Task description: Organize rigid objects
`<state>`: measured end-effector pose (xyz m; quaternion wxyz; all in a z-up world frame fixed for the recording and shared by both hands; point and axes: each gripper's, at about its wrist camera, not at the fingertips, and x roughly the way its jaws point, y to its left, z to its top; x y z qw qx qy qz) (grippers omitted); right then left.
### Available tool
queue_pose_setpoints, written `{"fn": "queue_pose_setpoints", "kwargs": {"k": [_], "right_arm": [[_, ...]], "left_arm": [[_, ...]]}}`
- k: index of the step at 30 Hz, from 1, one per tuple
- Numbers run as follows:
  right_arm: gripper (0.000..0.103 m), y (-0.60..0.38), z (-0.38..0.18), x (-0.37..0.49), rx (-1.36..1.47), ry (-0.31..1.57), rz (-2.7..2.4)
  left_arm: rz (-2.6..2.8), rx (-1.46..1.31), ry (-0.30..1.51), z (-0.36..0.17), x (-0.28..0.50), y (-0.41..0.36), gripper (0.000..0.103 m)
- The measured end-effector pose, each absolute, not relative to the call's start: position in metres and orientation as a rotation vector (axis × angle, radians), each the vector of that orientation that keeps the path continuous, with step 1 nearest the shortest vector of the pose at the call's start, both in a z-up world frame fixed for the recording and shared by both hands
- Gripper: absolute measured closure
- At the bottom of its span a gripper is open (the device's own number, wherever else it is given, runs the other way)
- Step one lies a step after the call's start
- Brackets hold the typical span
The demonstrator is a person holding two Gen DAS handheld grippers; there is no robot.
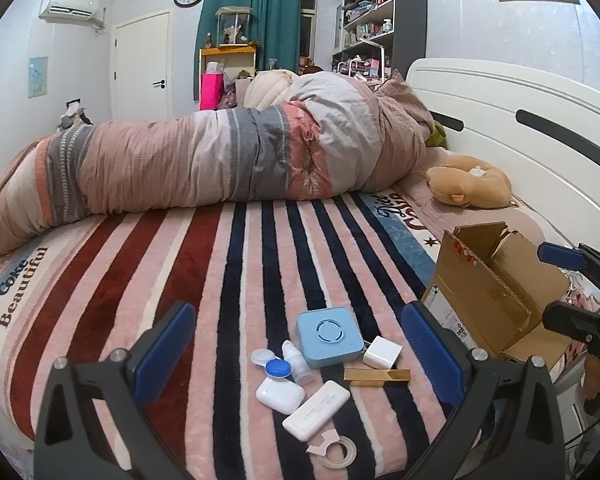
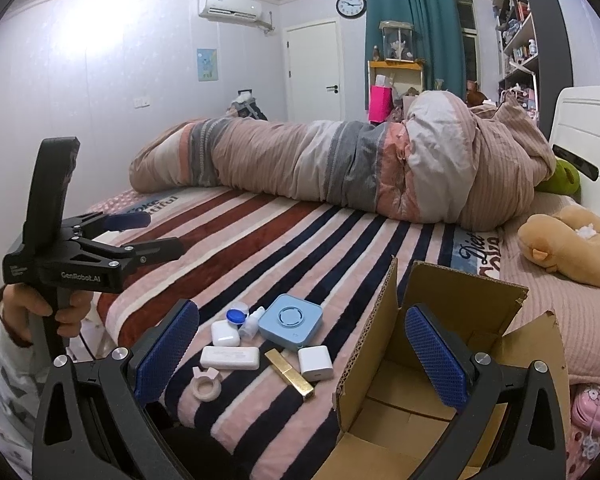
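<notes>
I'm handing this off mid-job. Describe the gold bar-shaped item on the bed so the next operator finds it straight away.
On the striped blanket, find the open cardboard box; a cluster of small items lies just beside it. At the cluster's box-side edge, next to the white charger cube, lies the gold bar. It is the only metallic gold piece there, long and slim, while its neighbours are white or blue plastic.

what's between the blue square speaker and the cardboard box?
White charger cube lies between the blue speaker and cardboard box; clearest in right wrist view.

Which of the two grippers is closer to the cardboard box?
Right. The right gripper hangs at the cardboard box, one finger over its opening; the left gripper hovers over the small items beside it.
</notes>
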<state>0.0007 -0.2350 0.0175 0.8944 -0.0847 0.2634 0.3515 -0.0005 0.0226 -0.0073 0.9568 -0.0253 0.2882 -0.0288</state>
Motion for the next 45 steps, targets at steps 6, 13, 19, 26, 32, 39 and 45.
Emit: {"fn": "queue_pose_setpoints", "kwargs": {"k": [6, 13, 19, 26, 32, 39, 45], "right_arm": [[0.039, -0.212, 0.025, -0.014, -0.237, 0.488, 0.786], [0.05, -0.147, -0.023, -0.022, -0.291, 0.624, 1.002], [0.039, -0.108, -0.11, -0.017, -0.356, 0.858, 1.059], [0.067, -0.102, -0.166, -0.012, -0.452, 0.985, 1.007], [0.066, -0.117, -0.132, -0.018, -0.433, 0.879, 0.951], [0.066, -0.183, -0.004, -0.016, -0.296, 0.606, 0.788], [0.066, -0.26, 0.001, 0.024, -0.283, 0.666, 0.49]], "left_arm": [[-0.088, -0.041, 0.583, -0.013, 0.0, 0.036, 0.0], [-0.027, -0.007, 0.643, -0.05, 0.012, 0.068, 0.0], [-0.054, -0.012, 0.759, -0.108, 0.029, 0.091, 0.0], [-0.187, -0.058, 0.837, -0.152, 0.032, 0.092, 0.001], [-0.3, -0.07, 0.834, -0.154, 0.028, 0.079, 0.001], [-0.424, -0.018, 0.888, -0.167, 0.026, 0.042, 0.022], [-0.458, 0.022, 0.948, -0.185, 0.026, 0.02, 0.05]]}}
